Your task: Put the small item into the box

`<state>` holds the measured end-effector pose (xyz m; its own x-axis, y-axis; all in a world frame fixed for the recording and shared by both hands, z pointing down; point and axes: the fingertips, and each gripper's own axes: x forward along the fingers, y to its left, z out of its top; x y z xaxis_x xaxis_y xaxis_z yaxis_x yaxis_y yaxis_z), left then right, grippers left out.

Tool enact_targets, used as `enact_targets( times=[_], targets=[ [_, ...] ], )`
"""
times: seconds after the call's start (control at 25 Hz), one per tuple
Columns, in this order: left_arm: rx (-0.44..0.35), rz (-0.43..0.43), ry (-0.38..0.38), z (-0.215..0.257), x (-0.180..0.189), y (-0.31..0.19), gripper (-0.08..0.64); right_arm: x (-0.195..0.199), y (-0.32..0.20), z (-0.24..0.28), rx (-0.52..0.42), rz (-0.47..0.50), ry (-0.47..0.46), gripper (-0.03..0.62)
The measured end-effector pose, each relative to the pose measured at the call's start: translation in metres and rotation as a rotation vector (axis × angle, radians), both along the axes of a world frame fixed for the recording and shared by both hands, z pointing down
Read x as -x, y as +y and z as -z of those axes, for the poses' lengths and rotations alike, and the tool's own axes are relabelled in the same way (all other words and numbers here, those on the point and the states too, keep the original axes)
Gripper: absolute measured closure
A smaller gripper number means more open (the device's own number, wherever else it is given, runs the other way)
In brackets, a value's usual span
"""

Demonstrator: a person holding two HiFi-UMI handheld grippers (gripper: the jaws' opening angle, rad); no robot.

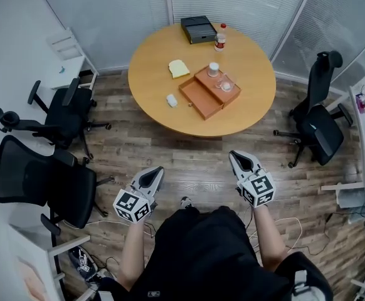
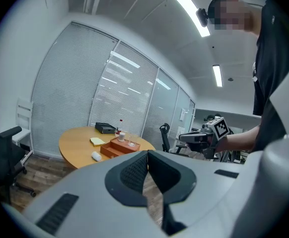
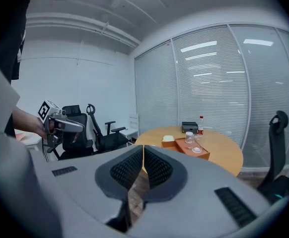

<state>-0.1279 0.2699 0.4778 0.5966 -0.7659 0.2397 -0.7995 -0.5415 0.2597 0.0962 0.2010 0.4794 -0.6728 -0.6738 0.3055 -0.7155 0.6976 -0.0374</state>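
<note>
Left gripper (image 1: pixel 158 170): jaws pressed together with nothing between them, held over the wooden floor (image 1: pixel 195 165), well short of the table.
Small item (image 1: pixel 172 100): a white lump lying on the round table (image 1: pixel 151 68) near its front-left edge, just beside the orange box and not touching it.
Yellow pad (image 1: pixel 178 68): flat on the table, behind the small item.
Orange box (image 1: pixel 201 100): open in two shallow halves; the near half looks bare, while the far half carries a jar (image 1: pixel 214 69) and a glass (image 1: pixel 226 86).
Right gripper (image 1: pixel 232 155): jaws closed on each other, empty, pointing towards the table.
Done so far: nothing, as far as I can judge; the item lies outside the box.
Left to do: reach the table, spread one claw, pinch the item, lift it over the box's rim and release it inside.
</note>
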Motion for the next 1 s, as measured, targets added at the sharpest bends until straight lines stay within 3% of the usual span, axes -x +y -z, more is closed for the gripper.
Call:
enact_targets(
  times=[0.48,1.0],
  targets=[
    [0.015,-0.007,0.011,-0.003,0.027,-0.015,0.552,0.026,-0.013,-0.003,0.02,-0.011,0.009,0.585],
    [0.023,0.086,0.003,-0.005,0.038,-0.036,0.552,0.043,-0.055,-0.012,0.039,0.078,-0.002,0.585]
  ],
)
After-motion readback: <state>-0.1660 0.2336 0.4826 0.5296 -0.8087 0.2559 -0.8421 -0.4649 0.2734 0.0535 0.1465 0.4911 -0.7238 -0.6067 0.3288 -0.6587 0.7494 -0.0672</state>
